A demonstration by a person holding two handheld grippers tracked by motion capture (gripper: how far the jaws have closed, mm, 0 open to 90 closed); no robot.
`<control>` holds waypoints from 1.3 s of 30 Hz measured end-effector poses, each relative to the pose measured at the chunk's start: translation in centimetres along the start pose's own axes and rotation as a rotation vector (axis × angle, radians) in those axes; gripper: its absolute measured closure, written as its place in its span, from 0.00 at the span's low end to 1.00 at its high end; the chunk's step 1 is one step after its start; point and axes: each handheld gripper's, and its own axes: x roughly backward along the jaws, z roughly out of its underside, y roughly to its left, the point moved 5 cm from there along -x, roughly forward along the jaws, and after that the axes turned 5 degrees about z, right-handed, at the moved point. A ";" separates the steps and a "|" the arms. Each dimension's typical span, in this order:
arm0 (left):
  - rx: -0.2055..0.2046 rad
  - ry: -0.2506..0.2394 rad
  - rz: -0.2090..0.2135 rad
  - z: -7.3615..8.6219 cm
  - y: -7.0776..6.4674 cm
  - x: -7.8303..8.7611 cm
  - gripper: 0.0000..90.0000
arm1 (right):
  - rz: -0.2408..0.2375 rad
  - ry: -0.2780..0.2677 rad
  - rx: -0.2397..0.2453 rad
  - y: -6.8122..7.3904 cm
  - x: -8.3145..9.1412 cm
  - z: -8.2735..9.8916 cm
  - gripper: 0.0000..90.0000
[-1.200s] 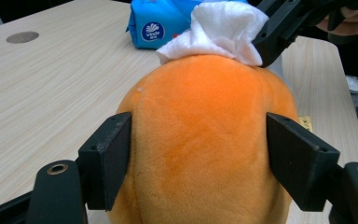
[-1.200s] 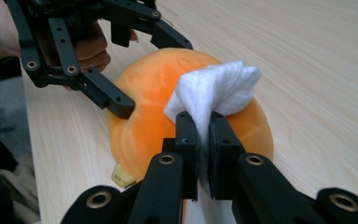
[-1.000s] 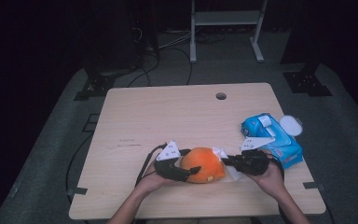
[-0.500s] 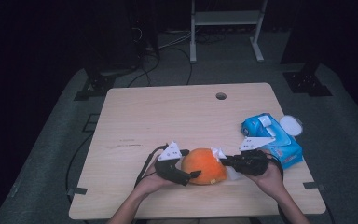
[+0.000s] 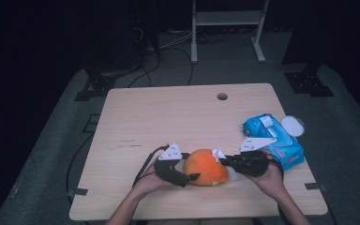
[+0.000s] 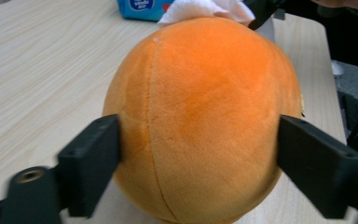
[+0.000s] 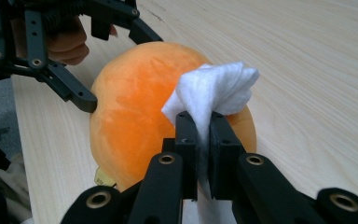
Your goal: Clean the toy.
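Just closed left tool (image 5: 192, 176) in on orange plush ball (image 5: 207, 166) near tabletop's (image 5: 168, 117) front edge, gripping its sides, steadying it for right tool's (image 7: 204, 126) tightly pinched white wipe (image 7: 216, 88).

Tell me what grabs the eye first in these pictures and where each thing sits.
A round orange plush ball sits at the near edge of the pale wooden table, with the left gripper straddling its sides, its jaws having just been closing a little. The right gripper pinches a crumpled white wipe against the ball's top. A blue soft pack of wipes with its white lid flipped open lies at the table's right edge.
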 end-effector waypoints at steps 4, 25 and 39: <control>-0.041 -0.025 -0.020 -0.7 -0.4 -0.2 0.30 | -0.008 -0.012 0.028 1.0 -0.2 -0.6 0.93; -0.046 -0.043 0.001 -1.6 -1.3 -0.6 0.22 | -0.033 -0.031 0.095 2.9 0.1 -1.9 0.93; -0.063 -0.033 -0.015 -2.1 -2.3 -1.5 0.33 | -0.048 -0.042 0.120 3.9 0.2 -2.5 0.93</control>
